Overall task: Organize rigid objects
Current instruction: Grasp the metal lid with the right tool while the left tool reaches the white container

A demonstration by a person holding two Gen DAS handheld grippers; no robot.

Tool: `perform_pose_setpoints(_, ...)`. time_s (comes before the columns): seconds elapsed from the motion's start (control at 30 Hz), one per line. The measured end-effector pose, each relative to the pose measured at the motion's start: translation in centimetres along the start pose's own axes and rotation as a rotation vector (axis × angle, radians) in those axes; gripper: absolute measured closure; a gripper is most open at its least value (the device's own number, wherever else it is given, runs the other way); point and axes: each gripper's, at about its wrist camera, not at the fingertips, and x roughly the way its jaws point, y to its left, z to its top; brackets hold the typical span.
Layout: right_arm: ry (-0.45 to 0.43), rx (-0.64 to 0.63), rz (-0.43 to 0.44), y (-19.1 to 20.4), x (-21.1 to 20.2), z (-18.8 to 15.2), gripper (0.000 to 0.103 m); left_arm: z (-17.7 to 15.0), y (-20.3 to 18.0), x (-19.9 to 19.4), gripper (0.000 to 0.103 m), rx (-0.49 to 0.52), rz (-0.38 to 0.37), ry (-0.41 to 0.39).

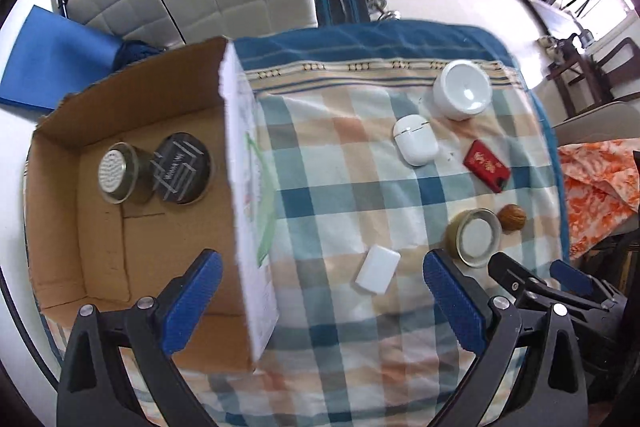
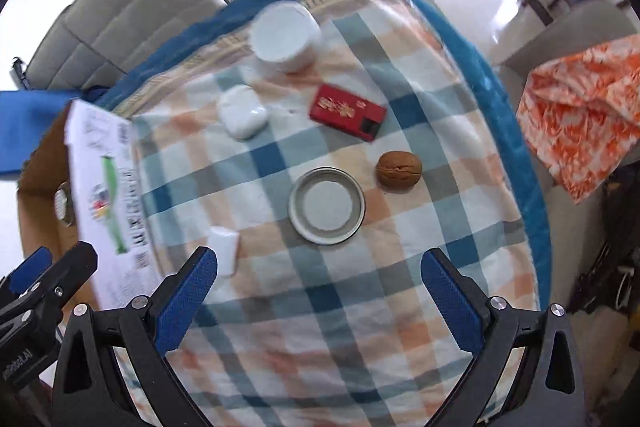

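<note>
Box: cardboard box [image 1: 132, 219] occupied the left of the left wrist view, top open so items could be dropped in from above.
Stowed items: a round black tin [image 1: 182, 167] and a mesh-topped metal can [image 1: 118, 173] lay touching each other on the box floor.
Loose items: white cup [image 2: 285, 35], white earbud case [image 2: 241, 111], red card case [image 2: 347, 111], walnut [image 2: 399, 169], metal lid [image 2: 326, 205] and a small white block [image 2: 225, 251] lay apart on the checked cloth [image 2: 360, 307], each with room for a grasp.
Left gripper [image 1: 320, 301]: fingers released, empty, held above the box's right wall.
Right gripper [image 2: 320, 301]: fingers released, empty, lined up below the metal lid, probably the next pick.
</note>
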Motion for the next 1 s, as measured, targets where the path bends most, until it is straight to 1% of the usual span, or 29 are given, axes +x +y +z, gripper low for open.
perform_pose_setpoints(0.07,0.030,0.019,0.000,-0.4,2.5,0.8,0.000,0.7,-0.5,1.7,0.000,0.007,0.026,0.019)
perform_pose_setpoints(0.13,0.058,0.027,0.005,-0.5,4.5,1.4,0.005,1.3,-1.1,3.3,0.000,0.027,0.074,0.037)
perform_pose_setpoints(0.2,0.087,0.028,-0.004,-0.5,6.3,1.9,0.010,1.6,-1.7,4.7,0.000,0.059,0.102,0.061)
perform_pose_setpoints(0.27,0.111,0.029,-0.011,-0.6,7.8,2.2,0.015,1.7,-1.9,5.1,0.000,0.069,0.129,0.057)
perform_pose_setpoints(0.3,0.122,0.026,-0.016,-0.5,8.4,2.3,0.019,1.8,-2.2,5.1,0.000,0.079,0.121,0.049)
perform_pose_setpoints(0.37,0.140,0.021,-0.023,-0.4,9.4,2.5,0.024,1.9,-2.6,5.7,0.000,0.084,0.113,0.069)
perform_pose_setpoints(0.43,0.145,0.014,-0.043,-0.4,9.8,2.6,0.028,2.3,-2.7,6.1,0.000,0.073,0.093,0.082)
perform_pose_setpoints(0.47,0.142,0.009,-0.053,-0.4,10.0,2.5,0.033,2.4,-2.8,6.2,0.000,0.069,0.093,0.082)
perform_pose_setpoints(0.5,0.142,0.002,-0.060,-0.3,10.1,2.5,0.034,2.5,-2.8,6.3,0.000,0.068,0.095,0.081)
perform_pose_setpoints(0.6,0.143,-0.017,-0.069,-0.3,10.1,2.4,0.035,2.9,-2.9,6.8,0.000,0.064,0.083,0.092)
perform_pose_setpoints(0.67,0.142,-0.030,-0.069,-0.1,9.8,2.4,0.035,3.1,-3.1,6.8,0.000,0.061,0.064,0.103)
perform_pose_setpoints(0.77,0.131,-0.039,-0.046,0.0,8.2,2.7,0.035,3.7,-3.6,5.7,0.000,0.056,0.027,0.091)
perform_pose_setpoints(0.9,0.076,-0.042,-0.024,-1.2,4.9,4.3,0.035,6.1,-5.3,4.0,0.000,0.063,-0.048,0.073)
perform_pose_setpoints(1.0,0.029,-0.030,-0.048,-2.8,3.2,6.8,0.035,8.8,-7.2,3.8,0.000,0.083,-0.092,0.074)
